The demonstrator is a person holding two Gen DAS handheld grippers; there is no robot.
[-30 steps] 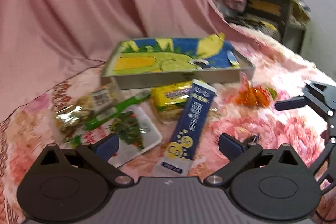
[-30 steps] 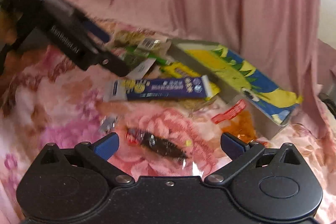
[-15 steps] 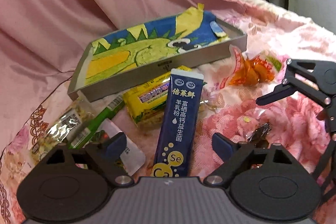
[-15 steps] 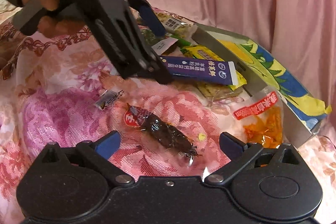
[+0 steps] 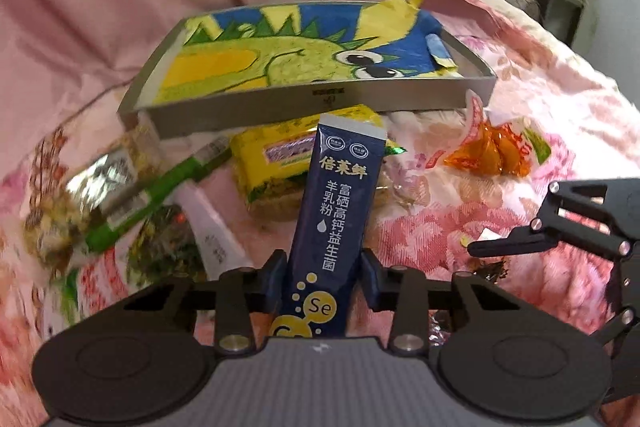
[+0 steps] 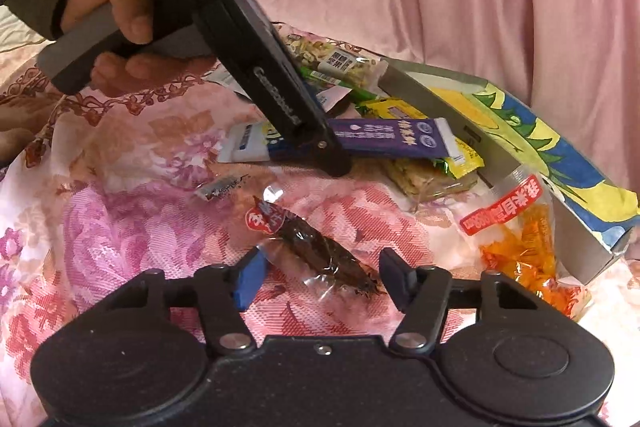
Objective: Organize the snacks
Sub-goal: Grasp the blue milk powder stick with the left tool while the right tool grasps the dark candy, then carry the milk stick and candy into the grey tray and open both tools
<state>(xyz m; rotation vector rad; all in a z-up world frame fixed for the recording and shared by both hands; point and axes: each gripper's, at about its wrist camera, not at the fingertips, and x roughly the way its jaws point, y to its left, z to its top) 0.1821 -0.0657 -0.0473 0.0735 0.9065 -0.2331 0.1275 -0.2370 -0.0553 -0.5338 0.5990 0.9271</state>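
Pinching low on the blue sachet (image 5: 334, 223), the left tool (image 5: 324, 277) has just been closing, and its pads now press the packet's two long edges near the bottom end. To do this well, my judgement is to keep that grip firm, lift the sachet clear of the yellow pack (image 5: 276, 163) it lies across, then carry it over the tray (image 5: 328, 99) wall and lay it flat inside, on the dinosaur lining.

The right tool (image 6: 320, 281) has also just been closing; its jaws stand either side of the dark sweet (image 6: 316, 247) without the pads touching the wrapper. It should settle square on the middle before squeezing, since the clear wrapper ends look slippery.

The sachet is a long, flat, dark blue stick with white print and yellow dots at its near end. The sweet is a small brown lump in crinkly clear film with a red tag, lying on the flowered bedcover (image 6: 120, 227). Beyond lie an orange bag (image 6: 524, 251), green packets and the grey tray, empty of snacks.
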